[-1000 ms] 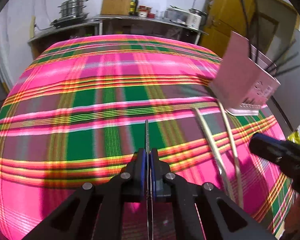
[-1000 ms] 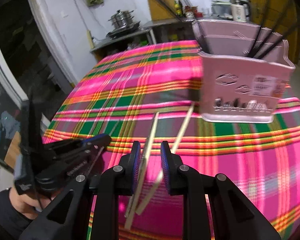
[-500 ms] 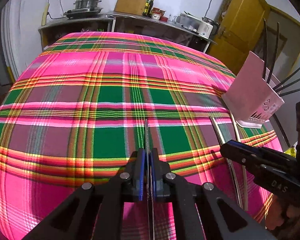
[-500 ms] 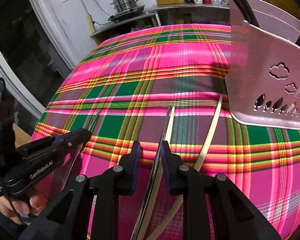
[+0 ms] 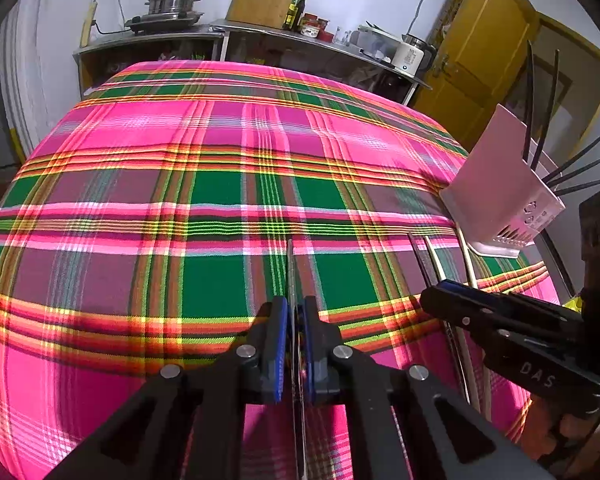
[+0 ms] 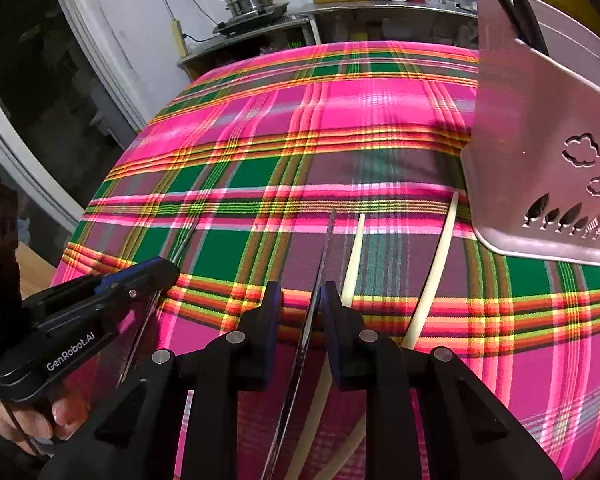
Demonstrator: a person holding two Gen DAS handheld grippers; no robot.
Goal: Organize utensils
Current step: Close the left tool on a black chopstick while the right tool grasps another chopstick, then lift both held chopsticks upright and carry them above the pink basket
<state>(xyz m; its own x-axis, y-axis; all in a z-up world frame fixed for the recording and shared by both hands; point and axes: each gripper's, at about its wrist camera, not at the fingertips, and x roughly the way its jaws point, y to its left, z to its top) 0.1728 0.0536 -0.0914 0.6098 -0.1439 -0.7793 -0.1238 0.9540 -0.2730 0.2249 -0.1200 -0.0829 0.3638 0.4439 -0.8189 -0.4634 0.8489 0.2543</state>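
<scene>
Since the left hand-held gripper point(image 5: 296, 344) pinches 1 dark chopstick point(image 5: 290, 268) and the right hand-held gripper point(image 6: 300, 328), part open, only straddles another point(image 6: 324, 256) near the tabletop's right edge beside 2 pale chopsticks point(image 6: 432, 280), closing skewed could roll it aside, short of the pink holder point(image 6: 540, 152).

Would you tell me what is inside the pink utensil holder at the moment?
Several dark chopsticks stand in the pink utensil holder, their upper ends fanning out above its rim. Its walls hide their lower ends and anything else inside, so the exact count is unclear.
</scene>
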